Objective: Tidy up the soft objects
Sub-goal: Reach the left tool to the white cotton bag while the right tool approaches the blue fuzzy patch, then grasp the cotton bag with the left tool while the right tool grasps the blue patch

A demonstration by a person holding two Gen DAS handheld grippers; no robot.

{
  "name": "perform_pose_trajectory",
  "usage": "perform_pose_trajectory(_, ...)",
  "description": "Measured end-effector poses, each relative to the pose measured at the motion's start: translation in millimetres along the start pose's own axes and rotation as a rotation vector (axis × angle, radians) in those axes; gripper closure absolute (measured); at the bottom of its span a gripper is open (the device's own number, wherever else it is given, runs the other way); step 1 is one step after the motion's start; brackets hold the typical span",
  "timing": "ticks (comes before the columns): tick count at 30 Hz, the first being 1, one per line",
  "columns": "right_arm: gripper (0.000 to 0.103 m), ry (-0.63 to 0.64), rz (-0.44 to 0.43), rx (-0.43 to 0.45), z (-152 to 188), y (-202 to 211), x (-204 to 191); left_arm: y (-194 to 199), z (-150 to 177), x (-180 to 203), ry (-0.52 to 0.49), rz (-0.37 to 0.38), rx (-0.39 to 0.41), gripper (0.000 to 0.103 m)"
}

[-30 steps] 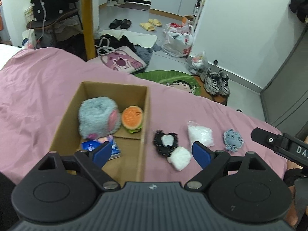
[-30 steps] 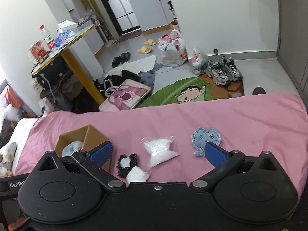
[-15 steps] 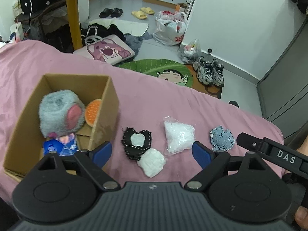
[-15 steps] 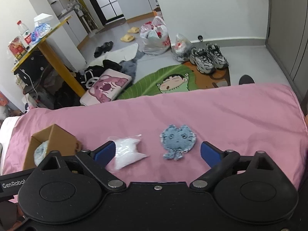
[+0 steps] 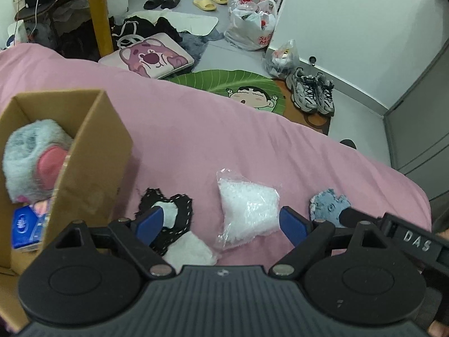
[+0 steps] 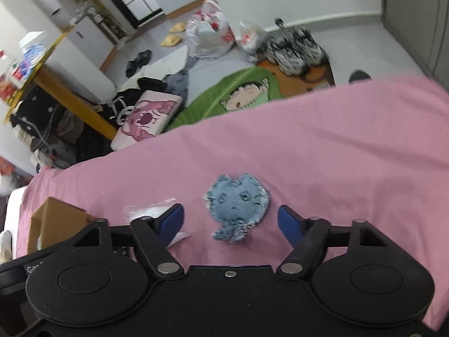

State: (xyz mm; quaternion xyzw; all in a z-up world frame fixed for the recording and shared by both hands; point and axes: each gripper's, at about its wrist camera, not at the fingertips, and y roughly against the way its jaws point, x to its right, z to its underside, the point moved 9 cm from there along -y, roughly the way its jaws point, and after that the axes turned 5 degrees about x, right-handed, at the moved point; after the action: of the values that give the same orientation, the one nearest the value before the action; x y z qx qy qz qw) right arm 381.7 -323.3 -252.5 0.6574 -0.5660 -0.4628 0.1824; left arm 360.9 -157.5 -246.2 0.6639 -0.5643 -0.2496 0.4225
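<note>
On the pink bedspread lie a clear bag of white stuffing (image 5: 247, 210), a black heart-shaped patch (image 5: 168, 207), a white fluffy ball (image 5: 190, 252) and a blue denim creature patch (image 6: 237, 203). My left gripper (image 5: 220, 220) is open, with the stuffing bag between its blue pads. My right gripper (image 6: 230, 221) is open just above the blue patch, a pad on each side of it. A cardboard box (image 5: 89, 151) at the left holds a grey-pink plush (image 5: 31, 160) and a blue tissue pack (image 5: 25, 230).
The bed's far edge drops to a floor with a green cartoon mat (image 5: 238, 87), sneakers (image 5: 313, 92), a pink bear cushion (image 5: 151, 59) and plastic bags (image 5: 249, 31). A yellow table leg (image 5: 96, 11) stands at the back left. The right gripper's arm (image 5: 398, 238) crosses the left view's lower right.
Both grippers have moved right along the bed and lower. The left now frames the stuffing bag instead of the box edge; the right has centred on the blue patch. Both stay open.
</note>
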Motion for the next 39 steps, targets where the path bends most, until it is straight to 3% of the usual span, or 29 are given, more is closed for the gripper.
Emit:
perform_pose_trajectory(7,0.034,-0.070,-0.026,0.002,4,-18,12,-26,-2,-1,0.051,-0.002,-0.009,0.016)
perform_pose_trajectory(14,0.034,-0.053,-0.026,0.035,6,-28,13,-43,2,7,0.056,0.007,-0.021,0.016)
perform_pose_trajectory(15,0.039,-0.046,-0.021,0.043,5,-28,12,-44,2,7,0.066,0.009,-0.020,0.019)
perform_pose_trajectory(16,0.044,-0.033,-0.004,0.051,5,-27,13,-45,3,7,0.084,0.015,-0.018,0.022)
perform_pose_trajectory(17,0.059,-0.019,0.020,0.055,5,-26,14,-44,4,8,0.104,0.034,-0.021,0.035)
perform_pose_trajectory(18,0.066,-0.019,0.025,0.052,5,-25,14,-44,5,10,0.121,0.063,-0.034,0.051)
perform_pose_trajectory(19,0.074,-0.029,0.019,0.050,4,-24,14,-43,5,13,0.130,0.088,-0.047,0.057)
perform_pose_trajectory(21,0.081,-0.044,0.017,0.048,4,-20,16,-37,4,17,0.116,0.086,-0.048,0.070)
perform_pose_trajectory(24,0.088,-0.088,-0.004,0.048,6,-13,19,-29,3,17,0.113,0.089,-0.053,0.077)
perform_pose_trajectory(30,0.095,-0.080,-0.034,0.064,9,2,11,-6,-5,14,0.090,0.092,-0.010,0.079)
perform_pose_trajectory(39,0.096,-0.029,-0.055,0.088,11,17,-9,27,-10,1,0.079,0.098,0.039,0.079)
